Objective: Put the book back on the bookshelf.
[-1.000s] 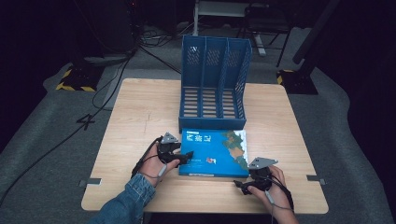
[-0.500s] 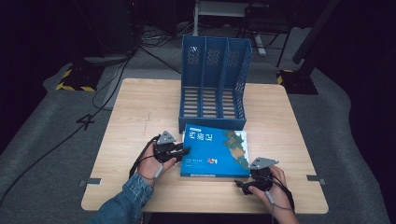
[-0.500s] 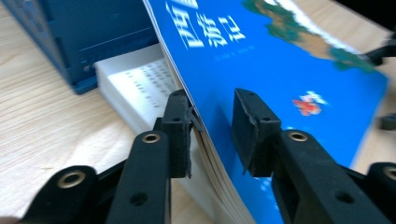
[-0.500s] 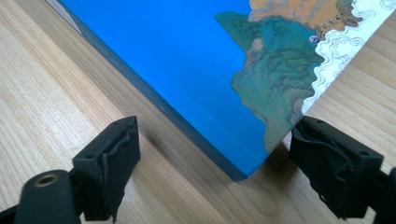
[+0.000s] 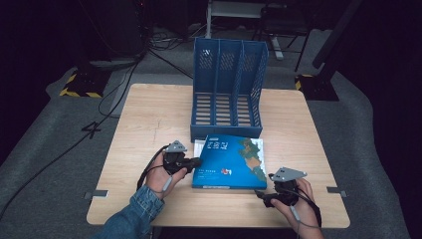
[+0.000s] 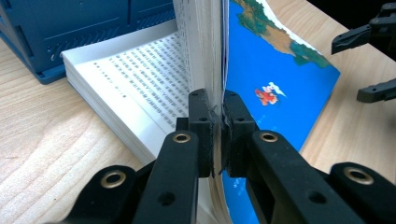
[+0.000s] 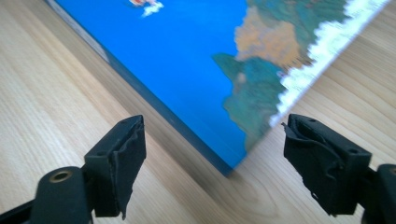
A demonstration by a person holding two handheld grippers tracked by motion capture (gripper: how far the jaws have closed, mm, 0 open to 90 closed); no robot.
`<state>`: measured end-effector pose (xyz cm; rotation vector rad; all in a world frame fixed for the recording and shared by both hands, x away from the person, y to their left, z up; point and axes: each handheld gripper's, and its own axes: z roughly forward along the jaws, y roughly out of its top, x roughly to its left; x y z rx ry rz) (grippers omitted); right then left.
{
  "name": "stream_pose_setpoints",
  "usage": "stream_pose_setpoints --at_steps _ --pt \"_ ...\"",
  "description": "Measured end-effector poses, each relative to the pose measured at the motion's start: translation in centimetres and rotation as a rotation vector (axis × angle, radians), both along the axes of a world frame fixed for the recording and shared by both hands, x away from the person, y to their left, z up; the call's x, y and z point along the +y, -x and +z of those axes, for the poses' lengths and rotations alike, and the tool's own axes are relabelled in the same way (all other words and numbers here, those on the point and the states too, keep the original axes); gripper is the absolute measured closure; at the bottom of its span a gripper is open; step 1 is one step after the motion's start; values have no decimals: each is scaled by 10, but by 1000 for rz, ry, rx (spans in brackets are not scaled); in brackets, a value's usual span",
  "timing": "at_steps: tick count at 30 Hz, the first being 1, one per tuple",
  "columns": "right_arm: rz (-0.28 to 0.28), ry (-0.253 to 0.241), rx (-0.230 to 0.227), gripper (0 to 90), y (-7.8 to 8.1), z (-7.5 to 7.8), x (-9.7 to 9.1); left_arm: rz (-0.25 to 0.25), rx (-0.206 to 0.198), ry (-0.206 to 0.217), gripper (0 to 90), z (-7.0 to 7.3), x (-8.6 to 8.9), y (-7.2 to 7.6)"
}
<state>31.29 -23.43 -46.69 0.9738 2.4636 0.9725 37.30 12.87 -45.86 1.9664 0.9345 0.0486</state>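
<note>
Since the earlier frame, left tongs [image 6: 218, 135] have clamped the book's cover [image 6: 275, 79] and raised it; right tongs [image 7: 212, 163], released lower right, should steady the corner.

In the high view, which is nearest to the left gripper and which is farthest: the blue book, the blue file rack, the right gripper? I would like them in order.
From the left gripper:
1. Blue book: its left edge is clamped in the jaws.
2. Right gripper: beyond the book's front right corner, jaws open.
3. Blue file rack: behind the book, at the table's far side. Second and third are nearly too close to call.
</note>
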Motion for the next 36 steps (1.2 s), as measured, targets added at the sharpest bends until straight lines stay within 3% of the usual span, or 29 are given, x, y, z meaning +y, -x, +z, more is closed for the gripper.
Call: stream_pose_setpoints --at_steps 10,14,18,25,28,32,36 --pt "42 -33 -32 160 2 0 19 -29 23 9 850 17 -3 1" --pt "70 -21 -33 171 3 1 27 -56 38 38 850 24 -5 0" --pt "83 -19 -41 158 2 2 33 -68 36 36 850 29 -9 2" --pt "131 -2 -83 146 0 -4 53 -89 43 47 850 34 -12 1" --pt "138 4 -122 143 1 -6 63 -94 48 55 850 35 -13 1" --pt "137 4 -129 63 0 -9 73 -99 48 56 850 35 -13 1" --pt "150 36 -169 0 0 -13 85 -103 44 51 850 37 -15 2"
